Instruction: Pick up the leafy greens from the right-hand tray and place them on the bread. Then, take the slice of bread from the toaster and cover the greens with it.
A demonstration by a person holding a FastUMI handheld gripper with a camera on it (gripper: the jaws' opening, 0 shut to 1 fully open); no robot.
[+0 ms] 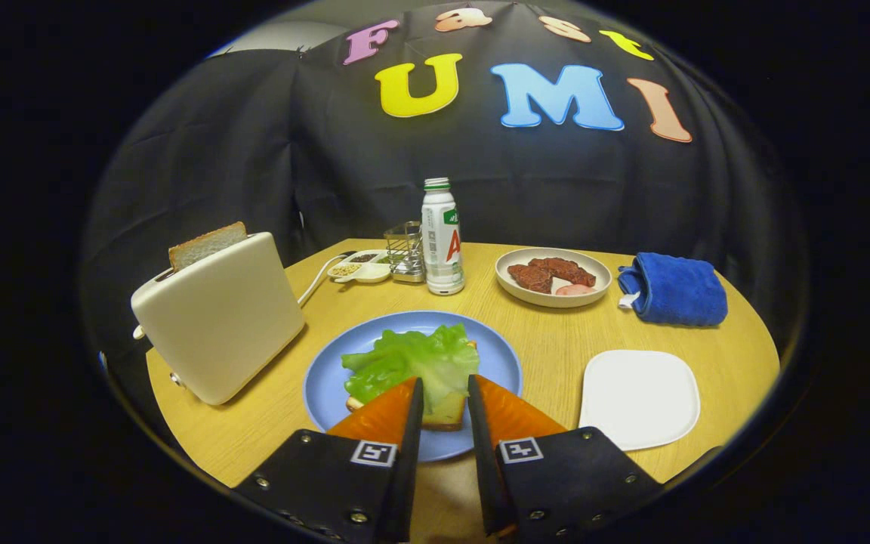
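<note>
Gripper (445,393) low over the near edge of the blue plate (322,378), fingers parted with a narrow gap, grasping nothing. Between and just beyond the tips: the leafy greens (412,363), lying already on the bottom slice of bread (442,418), covering most of it, only the near crust visible under the leaf. No contact between fingers and leaf as far as visible; tips just at the near side of the sandwich, probably released so that the greens rest flat and do not get dragged off.

First half of the task judged as done. White tray (639,397) on the right, bare now, near the plate but apart from it.

Second slice of bread (207,243) standing upright in the slot of the toaster (220,325), to the left of the plate and well apart from the fingers. Top part of the slice sticking out above the slot, so enough free edge for a pinch from above. Next move likely: lift away from the plate, turn to the left, approach the slice with fingers on both flat faces. Risk: too much squeeze crumbles the toast; a tilted pull catches it on the slot.

Further back on the wooden table (541,332): a bottle (442,238), a small wire rack (405,251), a condiment dish (359,267), a bowl with meat (553,276), a folded blue towel (673,289). All out of the way.
</note>
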